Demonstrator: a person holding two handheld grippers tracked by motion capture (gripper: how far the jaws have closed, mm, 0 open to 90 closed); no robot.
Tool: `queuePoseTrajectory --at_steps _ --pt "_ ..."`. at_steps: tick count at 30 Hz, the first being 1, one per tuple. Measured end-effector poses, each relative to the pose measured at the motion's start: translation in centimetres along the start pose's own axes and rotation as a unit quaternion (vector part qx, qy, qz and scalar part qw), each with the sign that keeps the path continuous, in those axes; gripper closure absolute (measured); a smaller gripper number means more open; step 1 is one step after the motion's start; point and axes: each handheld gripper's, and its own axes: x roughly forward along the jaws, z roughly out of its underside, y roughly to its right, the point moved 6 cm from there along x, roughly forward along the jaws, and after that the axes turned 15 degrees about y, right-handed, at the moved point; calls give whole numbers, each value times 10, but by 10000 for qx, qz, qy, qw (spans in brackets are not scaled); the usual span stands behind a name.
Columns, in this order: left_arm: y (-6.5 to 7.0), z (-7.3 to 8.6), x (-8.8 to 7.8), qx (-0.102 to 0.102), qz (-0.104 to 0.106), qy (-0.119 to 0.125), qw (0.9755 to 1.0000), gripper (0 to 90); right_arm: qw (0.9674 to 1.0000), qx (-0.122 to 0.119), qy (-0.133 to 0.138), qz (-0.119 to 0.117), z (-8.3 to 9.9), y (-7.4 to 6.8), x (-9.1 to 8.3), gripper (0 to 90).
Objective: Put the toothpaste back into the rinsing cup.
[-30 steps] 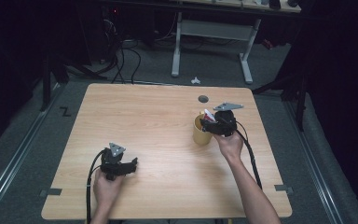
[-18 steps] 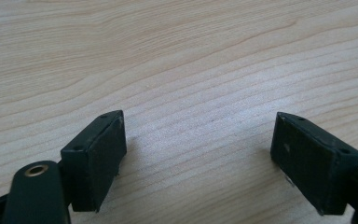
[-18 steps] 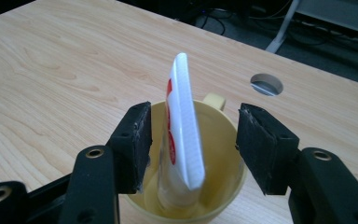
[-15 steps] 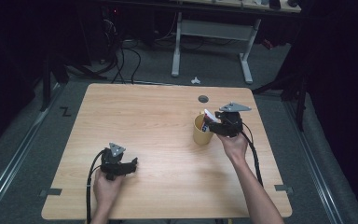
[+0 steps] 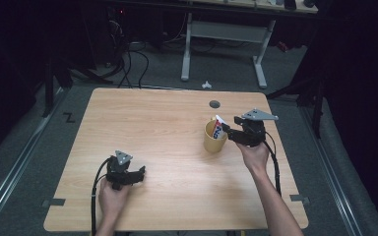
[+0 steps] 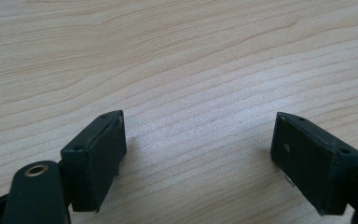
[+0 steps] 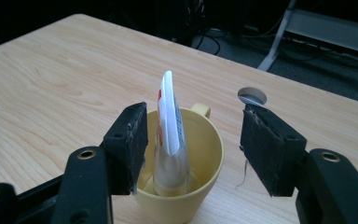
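Since the earlier frames, the right hand-held gripper (image 5: 228,130) had drawn back from above the yellow mug (image 5: 213,138) to just beside its right side, and its jaws had just been opening; they stood apart with nothing pressed between them. The tube (image 7: 169,135) stood upright inside the mug, its flat crimped end up, free of both pads. The left hand-held gripper (image 5: 137,174) had kept its place near the table's front, jaws wide apart over bare wood. The light wooden table (image 5: 142,123) had a round cable hole (image 5: 214,104) behind the mug. Beyond lay dark grey floor, loose cables and a white desk frame (image 5: 224,44).
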Motion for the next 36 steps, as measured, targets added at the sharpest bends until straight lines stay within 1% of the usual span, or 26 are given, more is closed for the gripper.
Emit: queuePoseTrajectory --at_steps 4,18,20,23,26,29,36 --pt "0 0 0 0 2 -1 10000 185 9999 58 82 -2 -1 1 -6 422" --pt "0 0 0 -1 1 0 10000 185 9997 187 140 79 2 10 -22 435" --pt "0 0 0 0 2 0 10000 185 9997 168 136 84 3 11 -24 436" --pt "0 0 0 -1 1 2 10000 185 9998 69 141 138 3 12 -28 437" --pt "0 0 0 1 2 -1 10000 185 9997 50 197 159 2 13 -31 441" --pt "0 0 0 2 3 -1 10000 185 9995 120 243 170 2 13 -35 443" --pt "0 0 0 1 2 -1 10000 185 9992 169 311 197 2 17 -43 443"
